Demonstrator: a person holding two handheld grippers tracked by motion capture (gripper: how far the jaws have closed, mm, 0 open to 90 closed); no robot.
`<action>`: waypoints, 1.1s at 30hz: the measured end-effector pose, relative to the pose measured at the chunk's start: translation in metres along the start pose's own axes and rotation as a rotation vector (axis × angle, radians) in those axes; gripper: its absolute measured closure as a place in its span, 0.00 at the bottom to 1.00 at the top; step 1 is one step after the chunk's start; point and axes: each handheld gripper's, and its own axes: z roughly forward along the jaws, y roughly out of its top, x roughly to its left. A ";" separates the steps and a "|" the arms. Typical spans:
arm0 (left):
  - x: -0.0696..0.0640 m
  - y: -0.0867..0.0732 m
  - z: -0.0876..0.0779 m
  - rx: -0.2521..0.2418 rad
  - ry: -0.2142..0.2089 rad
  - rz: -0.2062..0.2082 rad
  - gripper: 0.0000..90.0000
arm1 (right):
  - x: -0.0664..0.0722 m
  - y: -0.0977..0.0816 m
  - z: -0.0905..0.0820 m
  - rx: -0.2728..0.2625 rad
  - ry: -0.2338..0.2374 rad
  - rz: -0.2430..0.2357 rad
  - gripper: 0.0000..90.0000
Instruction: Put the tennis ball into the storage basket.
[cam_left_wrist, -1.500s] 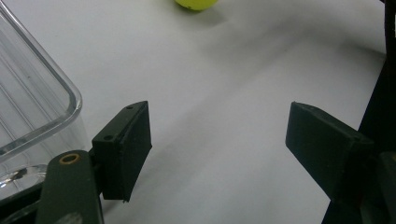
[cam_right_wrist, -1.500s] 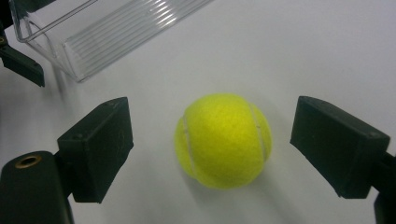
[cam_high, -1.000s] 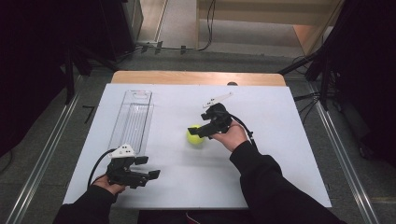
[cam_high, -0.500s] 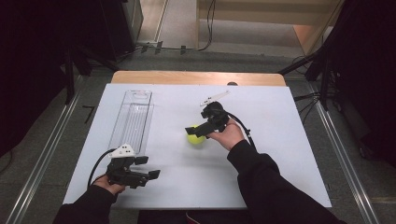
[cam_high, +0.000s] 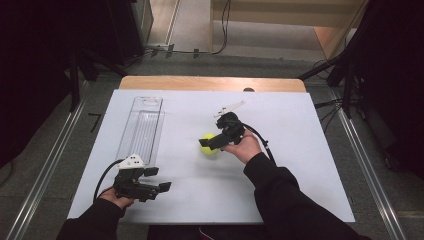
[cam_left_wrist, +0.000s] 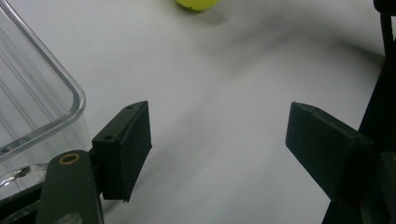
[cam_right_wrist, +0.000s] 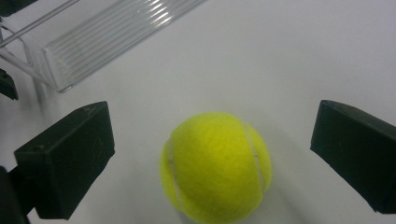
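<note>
The tennis ball rests on the white tabletop near its centre, at about 3 o'clock from the clear plastic tray and well apart from it. Compared with the frames a second and half a second ago, the ball lies in the same spot, whereas the right tool has shifted slightly toward it and now brackets it. In the right gripper view the two black jaws stand spread wide, one at 9 o'clock and one at 3 o'clock of the ball, with bare tabletop showing between each jaw and the felt; the tool is thus released and grasps nothing. This suggests that the approach is nearly complete and that a closing of the jaws on the ball is the step in hand, probably ahead of a transfer to the tray. The left tool lies low at about 7 o'clock of the ball, just beside the near end of the tray, unchanged in place over the same interval; its jaws are likewise spread, as the left gripper view shows, with the tray's rounded corner at its left.
</note>
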 end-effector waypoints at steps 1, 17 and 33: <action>0.000 0.000 0.000 0.000 0.000 0.000 0.26 | -0.001 -0.002 0.002 0.006 -0.001 0.004 0.00; 0.000 0.000 0.000 0.000 0.000 0.000 0.26 | -0.003 -0.016 0.017 0.037 -0.014 0.025 0.00; 0.000 0.000 0.000 0.000 -0.001 0.001 0.26 | 0.000 -0.027 0.030 0.078 -0.024 0.026 0.00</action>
